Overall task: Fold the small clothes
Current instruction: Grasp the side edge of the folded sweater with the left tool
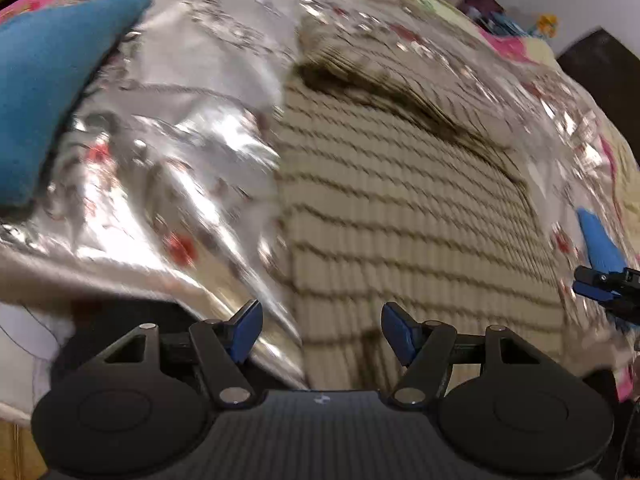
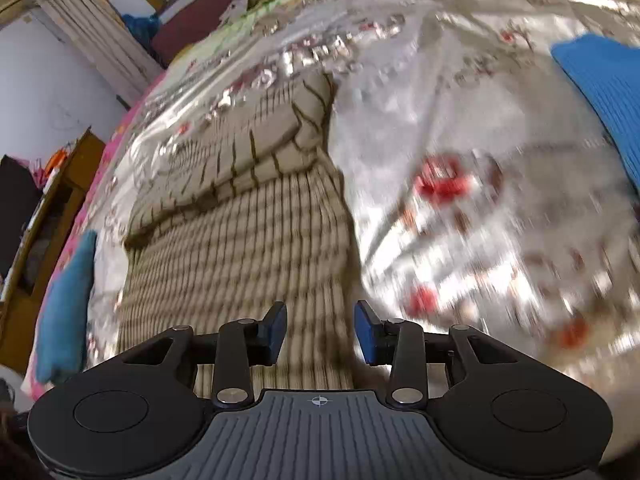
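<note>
A beige checked garment (image 1: 400,208) lies flat on a bed under a shiny plastic cover (image 1: 168,168). Its far end is folded over (image 2: 276,136). My left gripper (image 1: 322,330) hovers over the garment's near left edge, jaws wide apart with nothing between them. My right gripper (image 2: 322,330) hangs over the garment's (image 2: 240,260) right edge, its blue pads (image 2: 366,332) apart and pinching nothing. It also shows at the right border of the left wrist view (image 1: 600,278), partly cut off. Both views are blurred.
A teal cloth (image 1: 48,92) lies left of the garment, also seen in the right wrist view (image 2: 68,308). A bright blue ribbed cloth (image 2: 600,92) lies to the right. A wooden cabinet (image 2: 60,184) and a pale wall stand beyond the bed's left side.
</note>
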The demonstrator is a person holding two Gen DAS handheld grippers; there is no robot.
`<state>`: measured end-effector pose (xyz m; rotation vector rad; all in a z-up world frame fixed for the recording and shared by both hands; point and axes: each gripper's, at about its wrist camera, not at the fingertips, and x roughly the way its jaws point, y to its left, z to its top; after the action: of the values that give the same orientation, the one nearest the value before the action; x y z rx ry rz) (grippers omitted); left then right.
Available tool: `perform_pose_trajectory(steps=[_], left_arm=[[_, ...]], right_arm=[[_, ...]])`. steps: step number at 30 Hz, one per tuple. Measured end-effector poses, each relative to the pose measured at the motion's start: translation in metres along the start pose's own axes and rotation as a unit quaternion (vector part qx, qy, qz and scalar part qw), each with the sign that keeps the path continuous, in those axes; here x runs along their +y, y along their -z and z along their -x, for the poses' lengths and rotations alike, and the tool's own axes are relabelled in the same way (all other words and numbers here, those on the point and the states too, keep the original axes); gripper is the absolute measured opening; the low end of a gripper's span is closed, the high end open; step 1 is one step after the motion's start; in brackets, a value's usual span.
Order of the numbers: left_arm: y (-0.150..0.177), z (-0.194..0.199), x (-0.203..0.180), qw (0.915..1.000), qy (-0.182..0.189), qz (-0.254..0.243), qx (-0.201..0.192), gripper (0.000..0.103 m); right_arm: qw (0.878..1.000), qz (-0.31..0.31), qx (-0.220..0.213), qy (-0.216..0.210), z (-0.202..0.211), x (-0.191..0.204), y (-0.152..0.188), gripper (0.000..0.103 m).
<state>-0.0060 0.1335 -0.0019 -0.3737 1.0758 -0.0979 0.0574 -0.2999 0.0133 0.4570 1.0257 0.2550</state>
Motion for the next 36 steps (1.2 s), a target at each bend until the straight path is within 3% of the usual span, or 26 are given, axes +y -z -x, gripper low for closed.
perform_pose_trajectory(steps=[10, 15, 25, 32, 35, 36], left_arm=[[0.005, -0.009, -0.015, 0.9976, -0.025, -0.039, 0.051, 0.059], [0.006, -0.011, -0.017, 0.9968, -0.019, -0.042, 0.065, 0.057], [0.000, -0.017, -0.008, 0.9952, -0.014, -0.005, 0.097, 0.047], [-0.001, -0.018, -0.002, 0.9941, -0.021, 0.018, 0.105, 0.031], [-0.001, -0.018, 0.004, 0.9933, -0.008, 0.031, 0.111, 0.021], [-0.001, -0.019, 0.006, 0.9930, 0.000, 0.038, 0.112, 0.018]], right_arm=[[0.996, 0.006, 0.084, -0.005, 0.004, -0.008, 0.038, 0.038], [0.991, 0.005, 0.133, -0.024, -0.012, -0.004, 0.054, 0.038], [0.989, -0.010, 0.142, -0.042, -0.016, -0.009, 0.057, 0.039], [0.987, -0.027, 0.149, -0.052, -0.020, -0.014, 0.054, 0.039], [0.987, -0.031, 0.148, -0.055, -0.020, -0.015, 0.055, 0.039], [0.987, -0.035, 0.148, -0.059, -0.020, -0.015, 0.055, 0.034]])
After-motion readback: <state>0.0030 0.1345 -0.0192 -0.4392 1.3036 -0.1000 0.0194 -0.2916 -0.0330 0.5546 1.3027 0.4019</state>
